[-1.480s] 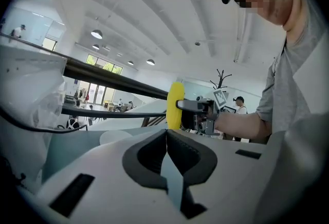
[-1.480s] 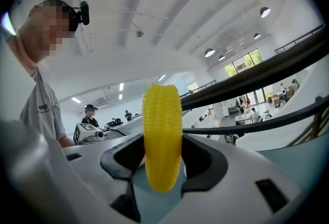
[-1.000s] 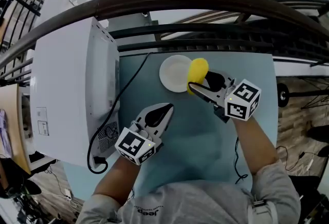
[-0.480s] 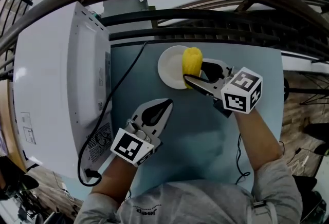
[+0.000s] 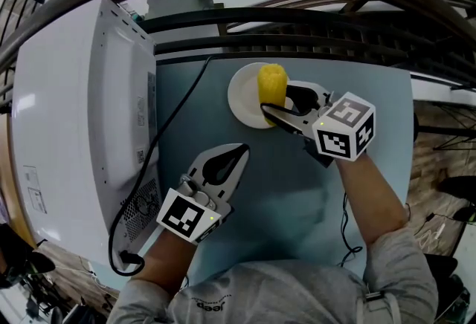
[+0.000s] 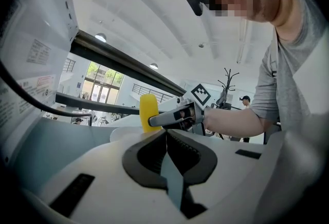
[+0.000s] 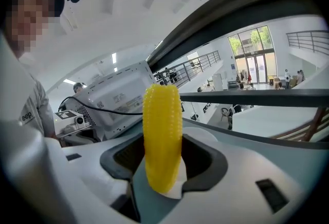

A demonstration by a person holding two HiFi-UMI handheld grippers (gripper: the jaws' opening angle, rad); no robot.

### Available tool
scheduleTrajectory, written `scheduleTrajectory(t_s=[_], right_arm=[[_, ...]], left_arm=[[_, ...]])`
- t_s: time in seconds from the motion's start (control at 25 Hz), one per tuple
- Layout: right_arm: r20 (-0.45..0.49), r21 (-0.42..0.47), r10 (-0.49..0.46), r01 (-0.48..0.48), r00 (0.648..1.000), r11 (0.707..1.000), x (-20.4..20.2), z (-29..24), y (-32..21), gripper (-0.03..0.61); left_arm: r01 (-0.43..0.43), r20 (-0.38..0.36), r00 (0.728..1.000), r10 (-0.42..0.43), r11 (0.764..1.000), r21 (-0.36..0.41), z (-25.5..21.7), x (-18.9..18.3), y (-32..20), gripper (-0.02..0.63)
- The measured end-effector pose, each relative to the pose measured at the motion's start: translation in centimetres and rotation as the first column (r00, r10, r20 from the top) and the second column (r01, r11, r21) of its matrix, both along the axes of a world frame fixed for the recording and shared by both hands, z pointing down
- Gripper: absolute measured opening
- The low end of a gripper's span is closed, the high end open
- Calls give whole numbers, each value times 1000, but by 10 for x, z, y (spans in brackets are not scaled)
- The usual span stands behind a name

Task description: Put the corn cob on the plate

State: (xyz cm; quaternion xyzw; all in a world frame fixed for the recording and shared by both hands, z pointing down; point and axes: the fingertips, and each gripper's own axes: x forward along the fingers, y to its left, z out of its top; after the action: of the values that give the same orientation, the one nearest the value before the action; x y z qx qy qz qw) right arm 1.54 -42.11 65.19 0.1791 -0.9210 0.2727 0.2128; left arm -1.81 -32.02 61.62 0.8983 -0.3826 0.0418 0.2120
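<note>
Two grippers are showing: your right gripper (image 5: 277, 98) is reaching forward on an outstretched forearm, clamping the upright corn cob (image 5: 272, 83) over the white plate (image 5: 242, 96), while your left gripper (image 5: 242, 150) is hanging back near the microwave (image 5: 67, 114), its jaws pressed together on nothing.
</note>
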Motion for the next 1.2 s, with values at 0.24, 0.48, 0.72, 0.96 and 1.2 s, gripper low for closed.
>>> scheduleTrajectory(t_s=[0.24, 0.48, 0.72, 0.96, 1.2], right_arm=[[-62, 39, -9, 12, 998, 999, -10, 7, -2, 232], [-186, 107, -28, 48, 982, 993, -16, 26, 0, 226], [-195, 106, -21, 43, 981, 993, -16, 32, 0, 224], [-225, 125, -42, 71, 973, 990, -22, 37, 4, 224], [-260, 165, -49, 94, 964, 982, -26, 39, 4, 229]], left_arm=[[-5, 2, 1000, 5, 1000, -3, 5, 0, 1, 20], [-8, 7, 1000, 7, 1000, 10, 3, -1, 1, 19], [0, 14, 1000, 0, 1000, 0, 3, -4, -1, 20], [-6, 12, 1000, 6, 1000, 3, 4, -2, 1, 20], [-4, 15, 1000, 4, 1000, -2, 5, -4, 1, 19]])
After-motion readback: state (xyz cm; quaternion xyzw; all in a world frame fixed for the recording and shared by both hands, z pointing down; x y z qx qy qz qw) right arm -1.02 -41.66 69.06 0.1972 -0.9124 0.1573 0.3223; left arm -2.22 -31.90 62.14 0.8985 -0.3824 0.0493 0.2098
